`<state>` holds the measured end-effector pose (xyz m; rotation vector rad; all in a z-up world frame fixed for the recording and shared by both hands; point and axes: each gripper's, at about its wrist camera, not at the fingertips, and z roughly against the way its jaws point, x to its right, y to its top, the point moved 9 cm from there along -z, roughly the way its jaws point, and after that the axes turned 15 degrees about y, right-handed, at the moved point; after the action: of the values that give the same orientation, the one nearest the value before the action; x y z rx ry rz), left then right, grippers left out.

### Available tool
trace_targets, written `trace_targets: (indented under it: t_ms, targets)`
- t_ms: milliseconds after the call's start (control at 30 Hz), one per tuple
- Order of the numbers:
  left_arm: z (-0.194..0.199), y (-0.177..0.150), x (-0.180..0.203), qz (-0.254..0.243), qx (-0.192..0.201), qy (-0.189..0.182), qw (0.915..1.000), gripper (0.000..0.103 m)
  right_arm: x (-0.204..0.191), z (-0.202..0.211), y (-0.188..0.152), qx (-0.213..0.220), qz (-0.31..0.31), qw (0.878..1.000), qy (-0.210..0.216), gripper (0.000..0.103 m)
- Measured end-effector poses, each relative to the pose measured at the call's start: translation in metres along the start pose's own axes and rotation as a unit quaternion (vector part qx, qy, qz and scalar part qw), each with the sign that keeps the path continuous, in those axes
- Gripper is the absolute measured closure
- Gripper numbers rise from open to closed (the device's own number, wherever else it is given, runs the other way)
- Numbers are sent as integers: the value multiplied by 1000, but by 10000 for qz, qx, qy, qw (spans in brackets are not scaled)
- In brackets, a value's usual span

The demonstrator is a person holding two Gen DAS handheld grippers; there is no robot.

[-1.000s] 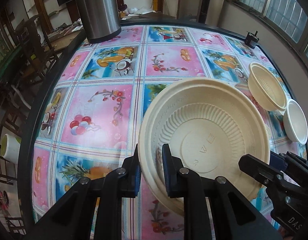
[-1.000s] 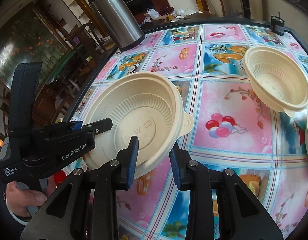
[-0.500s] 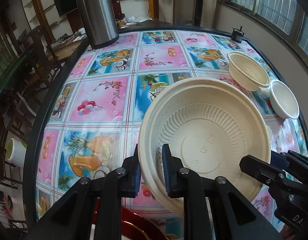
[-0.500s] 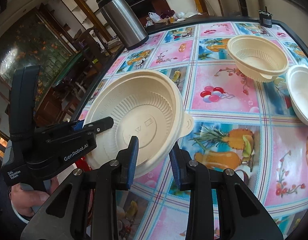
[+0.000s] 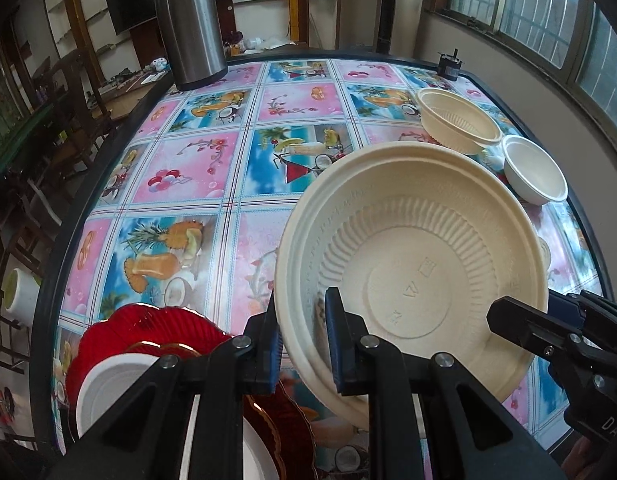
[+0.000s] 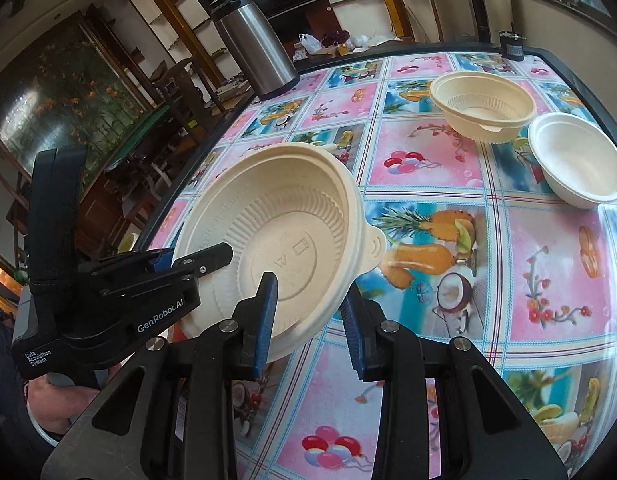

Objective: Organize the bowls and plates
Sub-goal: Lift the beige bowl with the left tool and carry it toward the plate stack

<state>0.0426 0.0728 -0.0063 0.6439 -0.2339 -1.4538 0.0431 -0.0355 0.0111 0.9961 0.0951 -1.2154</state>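
Item: large cream-coloured moulded-fibre bowl (image 5: 420, 264), ribbed inner wall, flat embossed base, small tab lug on one side of the rim.

Location: held in the air above the fruit-print oilcloth table (image 5: 196, 168), tilted with its mouth toward my cameras. Below and to my left lies a stack of red scalloped plates (image 5: 148, 328) with a white plate (image 5: 108, 384) on top.

Hold: my left gripper (image 5: 300, 340) is clamped on the near rim, one pad outside the wall and one inside. My right gripper (image 6: 308, 316) straddles the opposite rim with one pad inside the bowl, but a gap shows on the outer side; I judge it parted and not pinching.

Handling: likely very light, thin and somewhat flexible; the wall would crush or kink under a hard squeeze. The matte surface should grip well. Best taken at the rolled rim, where the material looks stiffest, as I have it now; the lug is a poor second.

Also on the table, well apart at the far right: smaller cream ribbed bowl (image 6: 484, 108), and just beside it a plain white bowl (image 6: 576, 160). A nesting spot for the held item, in my judgement.

Other: steel thermos jug (image 5: 190, 24) at the far edge.
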Motion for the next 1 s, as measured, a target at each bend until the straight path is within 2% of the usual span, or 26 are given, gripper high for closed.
trace_targets:
  t_ms: [200,567,867,1000]
  targets:
    - [11,-14,3,-13,61,-41,10000,85,-1,9,-15,30,-29,10000,21,70]
    - [12,-42,20,-80,-62,-192,9998,84,7,21,-47,-42,-148,9999,-53,70]
    - [16,-50,28,-122,-63,-237,9996,84,12,29,-58,-66,-208,9997,-112,70]
    - [20,-49,27,-125,-17,-231,9997,84,8,30,-59,-82,-184,9998,-89,65]
